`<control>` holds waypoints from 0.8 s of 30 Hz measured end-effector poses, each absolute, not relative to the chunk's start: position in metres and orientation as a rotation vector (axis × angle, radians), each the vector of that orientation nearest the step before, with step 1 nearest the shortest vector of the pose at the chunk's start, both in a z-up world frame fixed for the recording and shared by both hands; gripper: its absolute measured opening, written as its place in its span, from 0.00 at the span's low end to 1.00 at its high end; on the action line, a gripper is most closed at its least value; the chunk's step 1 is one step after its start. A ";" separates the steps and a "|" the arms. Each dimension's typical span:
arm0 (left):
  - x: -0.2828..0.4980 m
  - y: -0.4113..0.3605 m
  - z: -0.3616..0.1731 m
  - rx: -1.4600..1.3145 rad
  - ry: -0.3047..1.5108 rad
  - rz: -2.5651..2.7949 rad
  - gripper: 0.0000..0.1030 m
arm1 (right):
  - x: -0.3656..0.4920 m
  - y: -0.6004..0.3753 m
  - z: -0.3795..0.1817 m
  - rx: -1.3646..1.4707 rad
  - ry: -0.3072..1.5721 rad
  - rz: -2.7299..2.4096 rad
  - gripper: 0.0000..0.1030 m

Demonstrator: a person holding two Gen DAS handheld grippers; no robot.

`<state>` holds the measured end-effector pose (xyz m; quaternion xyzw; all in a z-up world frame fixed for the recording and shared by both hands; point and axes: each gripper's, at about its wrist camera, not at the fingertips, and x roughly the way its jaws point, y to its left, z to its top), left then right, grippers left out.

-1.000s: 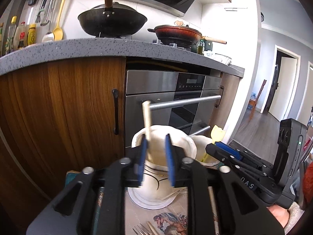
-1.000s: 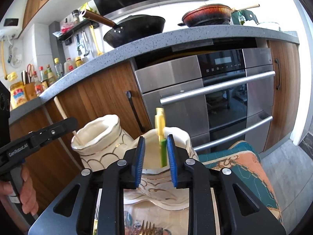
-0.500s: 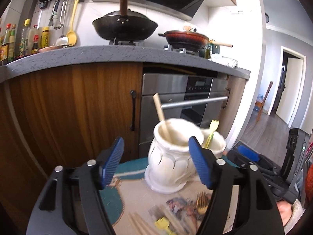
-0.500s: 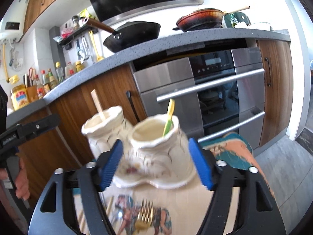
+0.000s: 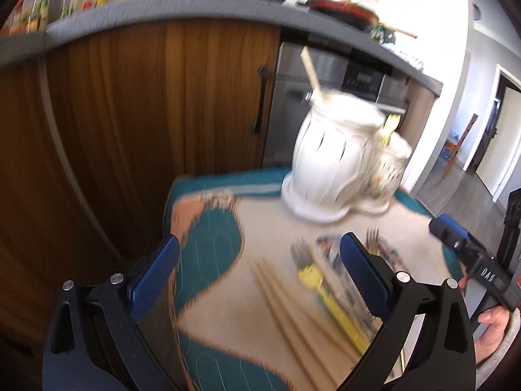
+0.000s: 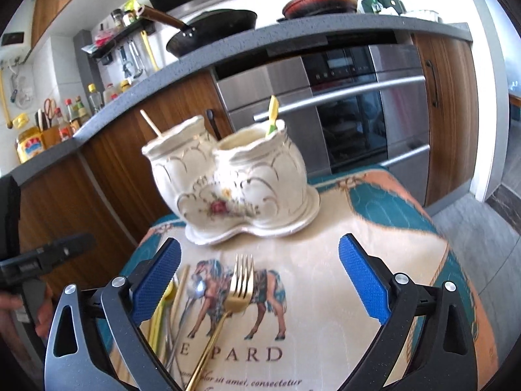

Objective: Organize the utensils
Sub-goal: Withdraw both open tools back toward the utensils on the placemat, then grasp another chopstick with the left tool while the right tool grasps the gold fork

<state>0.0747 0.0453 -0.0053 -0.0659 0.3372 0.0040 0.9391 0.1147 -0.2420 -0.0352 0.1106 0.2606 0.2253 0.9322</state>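
The right gripper [image 6: 259, 280] hangs low over the near end of the cloth-covered desk [image 6: 329, 280], its jaws opening toward their widest with only cloth and cutlery below them, nothing pinched. Just under it lies the gold fork [image 6: 228, 306], tines pointing away toward the holder, handle running back under the camera. To its left sits a loose bunch: pale chopsticks [image 6: 180, 290], a spoon [image 6: 195, 290] and a yellow-handled piece [image 6: 156, 322], close together and partly overlapping.

The left gripper [image 5: 257, 275] is likewise spreading its jaws with nothing in them, above the chopsticks [image 5: 283, 296], a yellow utensil [image 5: 329, 296] and 2 forks [image 5: 301, 251]; this view is smeared, so exact overlaps are hard to read.

Farther off stands the ceramic double holder [image 6: 234, 182], 2 joined cups on 1 base. The left cup holds 1 chopstick [image 6: 150, 124], the right cup a yellow-green handle [image 6: 273, 110].

The step in hand looks like the next pick-up. To do it well, I would take 1 item per gripper, straddle the handle crosswise near mid-length, and close only once the pads sit level on both sides. The fork lies alone and is the easier target; the bunch on the left risks catching 2 pieces at once, so approach from its outer edge.
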 end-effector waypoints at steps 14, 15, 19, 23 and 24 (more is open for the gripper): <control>0.057 0.039 -0.061 -0.070 0.896 0.070 0.76 | 0.110 -0.243 -0.043 0.220 0.599 0.435 0.94; 0.057 0.037 -0.062 -0.068 0.903 0.063 0.73 | 0.109 -0.242 -0.044 0.212 0.604 0.436 0.94; 0.057 0.025 -0.064 -0.049 0.931 0.019 0.56 | 0.106 -0.238 -0.045 0.176 0.609 0.433 0.94; 0.060 0.016 -0.068 -0.039 0.938 -0.009 0.41 | 0.104 -0.237 -0.046 0.163 0.620 0.442 0.94; 0.061 0.015 -0.069 -0.030 0.941 -0.007 0.37 | 0.104 -0.236 -0.047 0.155 0.625 0.441 0.94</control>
